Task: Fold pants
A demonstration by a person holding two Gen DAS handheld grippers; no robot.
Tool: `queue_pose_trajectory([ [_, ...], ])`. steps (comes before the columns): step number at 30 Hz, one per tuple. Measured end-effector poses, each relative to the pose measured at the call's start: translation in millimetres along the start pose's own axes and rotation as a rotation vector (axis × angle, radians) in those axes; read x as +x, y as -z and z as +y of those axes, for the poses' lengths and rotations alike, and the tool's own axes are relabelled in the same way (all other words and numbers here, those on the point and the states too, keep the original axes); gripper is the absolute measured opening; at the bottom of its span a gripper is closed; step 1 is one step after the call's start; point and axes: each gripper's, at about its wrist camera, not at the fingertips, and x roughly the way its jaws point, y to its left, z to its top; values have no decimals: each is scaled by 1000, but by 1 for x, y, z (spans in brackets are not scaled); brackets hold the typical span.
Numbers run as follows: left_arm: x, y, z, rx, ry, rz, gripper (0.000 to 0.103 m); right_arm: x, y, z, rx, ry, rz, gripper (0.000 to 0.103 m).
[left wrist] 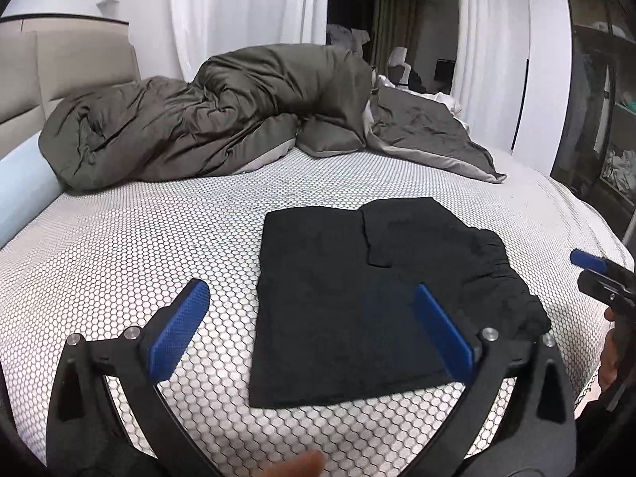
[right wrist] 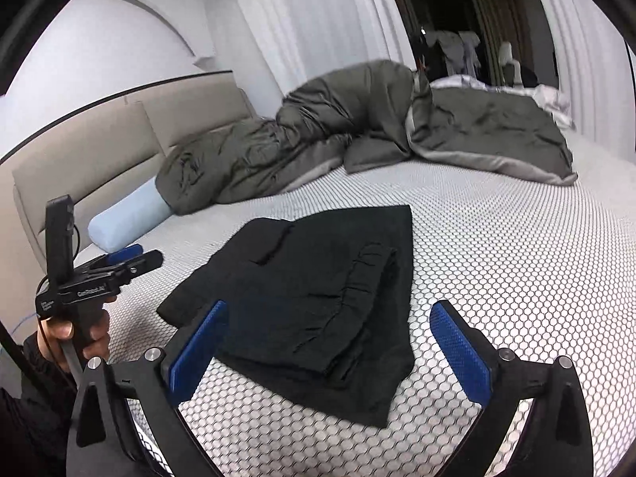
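The black pants (left wrist: 357,298) lie folded into a compact stack on the honeycomb-patterned bed, with the gathered waistband on the right side. They also show in the right wrist view (right wrist: 318,298). My left gripper (left wrist: 310,298) is open and empty, held just above the near left part of the pants. My right gripper (right wrist: 330,318) is open and empty, hovering over the near edge of the pants. The right gripper shows at the far right in the left wrist view (left wrist: 596,270), and the left gripper shows at the left in the right wrist view (right wrist: 131,258).
A crumpled olive-grey duvet (left wrist: 206,119) is heaped across the back of the bed. A light blue bolster (right wrist: 127,218) lies by the beige headboard (right wrist: 99,151). The white honeycomb mattress cover (left wrist: 139,246) spreads around the pants. White curtains (left wrist: 238,12) hang behind.
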Motion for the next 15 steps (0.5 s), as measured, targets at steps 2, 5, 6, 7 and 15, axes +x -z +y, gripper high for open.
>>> queue_pose_trajectory([
  [2, -5, 4, -5, 7, -7, -9, 102, -5, 5, 8, -31, 15, -28, 103],
  [5, -6, 8, -12, 31, -18, -20, 102, -2, 7, 16, -69, 34, -30, 103],
  [6, -6, 8, -15, 40, -20, -23, 102, -2, 8, 16, -73, 38, -34, 103],
  [7, -6, 9, -17, 45, -21, -29, 102, -2, 8, 17, -71, 42, -40, 103],
  [15, -5, 12, -23, 91, -23, -54, 102, -4, 8, 18, -59, 21, -68, 103],
])
